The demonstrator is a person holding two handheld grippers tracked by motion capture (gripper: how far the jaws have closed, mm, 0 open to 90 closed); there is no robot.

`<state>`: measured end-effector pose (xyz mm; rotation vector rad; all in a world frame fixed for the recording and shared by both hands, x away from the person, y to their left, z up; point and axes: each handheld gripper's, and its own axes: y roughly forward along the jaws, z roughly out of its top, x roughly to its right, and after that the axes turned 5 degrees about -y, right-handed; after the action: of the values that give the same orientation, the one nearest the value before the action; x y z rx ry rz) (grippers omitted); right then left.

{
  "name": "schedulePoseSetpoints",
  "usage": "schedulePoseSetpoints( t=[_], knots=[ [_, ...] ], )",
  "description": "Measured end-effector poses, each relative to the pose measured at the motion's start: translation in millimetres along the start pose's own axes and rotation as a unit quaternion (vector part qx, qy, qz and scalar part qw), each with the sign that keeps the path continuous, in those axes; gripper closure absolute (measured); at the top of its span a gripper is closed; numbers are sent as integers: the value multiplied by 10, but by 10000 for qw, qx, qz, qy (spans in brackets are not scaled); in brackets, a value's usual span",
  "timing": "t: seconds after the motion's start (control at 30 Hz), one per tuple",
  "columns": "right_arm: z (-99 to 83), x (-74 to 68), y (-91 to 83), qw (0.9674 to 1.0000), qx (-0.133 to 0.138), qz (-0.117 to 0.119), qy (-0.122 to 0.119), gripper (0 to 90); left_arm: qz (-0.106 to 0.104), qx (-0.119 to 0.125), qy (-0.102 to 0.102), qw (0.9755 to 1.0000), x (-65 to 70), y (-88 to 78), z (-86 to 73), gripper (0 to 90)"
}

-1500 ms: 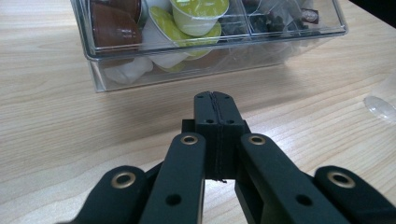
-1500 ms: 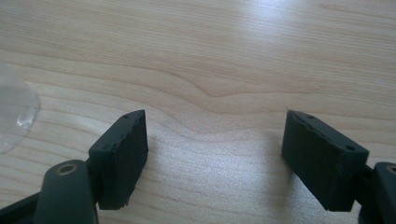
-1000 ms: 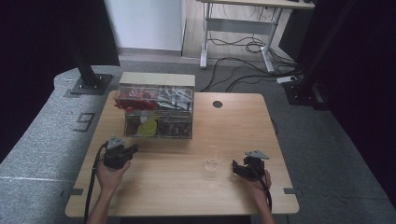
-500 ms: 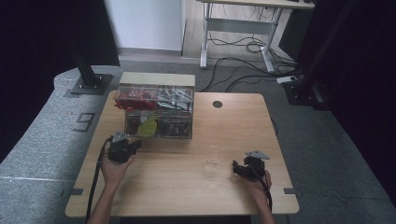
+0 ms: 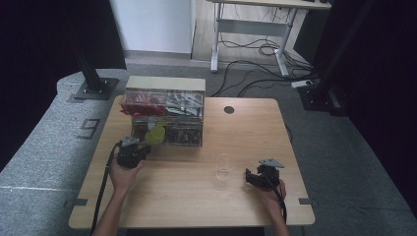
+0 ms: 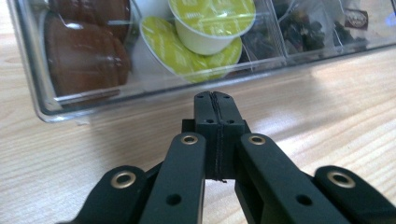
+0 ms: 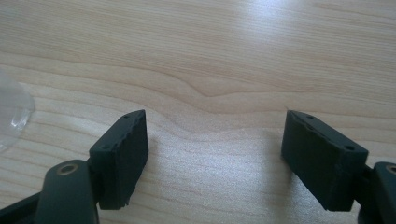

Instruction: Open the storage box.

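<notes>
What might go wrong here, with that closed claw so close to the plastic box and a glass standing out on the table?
The left gripper is shut, its tips just short of the clear box of coffee pods. Pushing on, it would likely shove the box rather than grasp anything.

The empty glass stands in the open near the open right gripper. A careless sweep of that hand could tip it.

so the clear compartment box [image 5: 164, 118] sits at the back left of the table [image 5: 196, 196], with capsules [image 6: 205, 28] in a front compartment and what i think are tea bags [image 6: 317, 28] in the one beside it. left gripper [image 5: 130, 152] is just in front of the box. glass [image 5: 224, 164] stands mid-table, right gripper [image 5: 260, 176] just right of it.
</notes>
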<state>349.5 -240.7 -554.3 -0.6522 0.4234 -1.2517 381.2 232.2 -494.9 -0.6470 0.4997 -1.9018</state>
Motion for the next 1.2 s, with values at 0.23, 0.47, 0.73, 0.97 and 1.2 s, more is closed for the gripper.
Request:
schedulePoseSetpoints(
  t=[0.23,0.47,0.73,0.97,1.2],
  knots=[
    [0,0,0,10000,0,-1,2,232,7,-131,79,9999,31,26,-6,900],
    [0,0,0,10000,-2,-3,6,232,-11,-135,6,9999,18,72,-1,900],
    [0,4,0,10000,-3,-6,8,232,36,-158,39,9999,39,44,22,900],
    [0,5,0,10000,-3,-5,6,232,-15,-127,16,9999,32,4,29,900],
    [0,5,0,10000,-2,-10,10,232,-3,-114,59,9999,50,-30,45,900]
  ],
)
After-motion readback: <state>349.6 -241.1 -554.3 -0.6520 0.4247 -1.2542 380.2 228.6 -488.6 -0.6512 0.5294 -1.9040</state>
